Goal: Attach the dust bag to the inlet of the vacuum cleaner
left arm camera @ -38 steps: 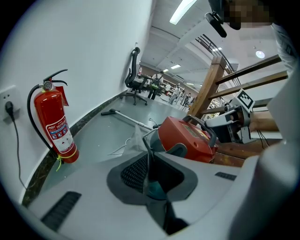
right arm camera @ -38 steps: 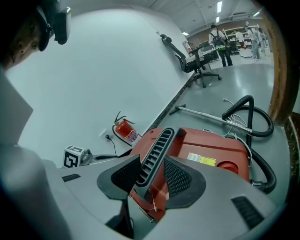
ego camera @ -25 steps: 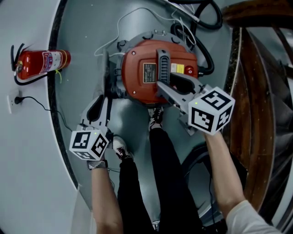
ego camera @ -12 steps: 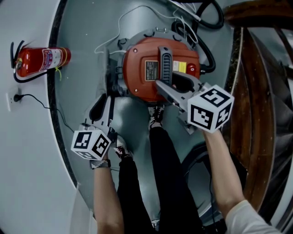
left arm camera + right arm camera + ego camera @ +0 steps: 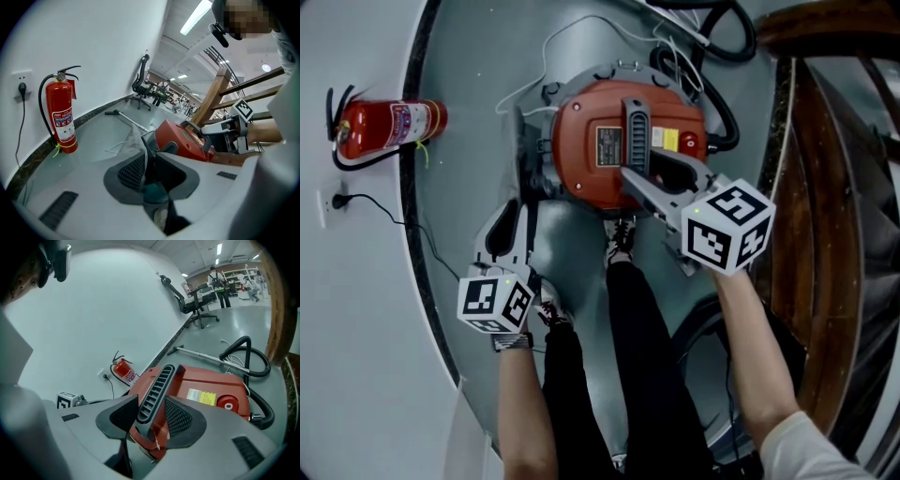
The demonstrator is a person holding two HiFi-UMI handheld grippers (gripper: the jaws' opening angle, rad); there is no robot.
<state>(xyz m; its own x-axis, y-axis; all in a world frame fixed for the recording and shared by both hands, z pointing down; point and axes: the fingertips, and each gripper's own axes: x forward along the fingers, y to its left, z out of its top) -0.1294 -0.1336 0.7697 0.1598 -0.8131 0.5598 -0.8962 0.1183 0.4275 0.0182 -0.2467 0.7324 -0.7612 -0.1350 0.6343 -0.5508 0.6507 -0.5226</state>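
The red vacuum cleaner (image 5: 605,183) stands on the grey floor, seen from above in the head view. My right gripper (image 5: 661,183) reaches over its top, and the black carry handle (image 5: 157,390) lies between the open jaws (image 5: 152,401); a small gap shows beside the left pad. The grey dust bag (image 5: 528,173) sits against the vacuum's left side. My left gripper (image 5: 514,211) points at it. In the left gripper view the bag's thin grey edge (image 5: 133,140) stands between the jaws (image 5: 149,161), with a dark gap on its right.
A red fire extinguisher (image 5: 389,127) stands by the curved wall beside a wall socket (image 5: 336,202). A black hose (image 5: 717,103) and a white cable (image 5: 572,33) lie behind the vacuum. A wooden railing (image 5: 825,234) runs along the right. The person's shoes (image 5: 619,244) are close to the vacuum.
My left gripper has drifted slightly back toward the person and to the right. The vacuum and the right gripper stay where they were.
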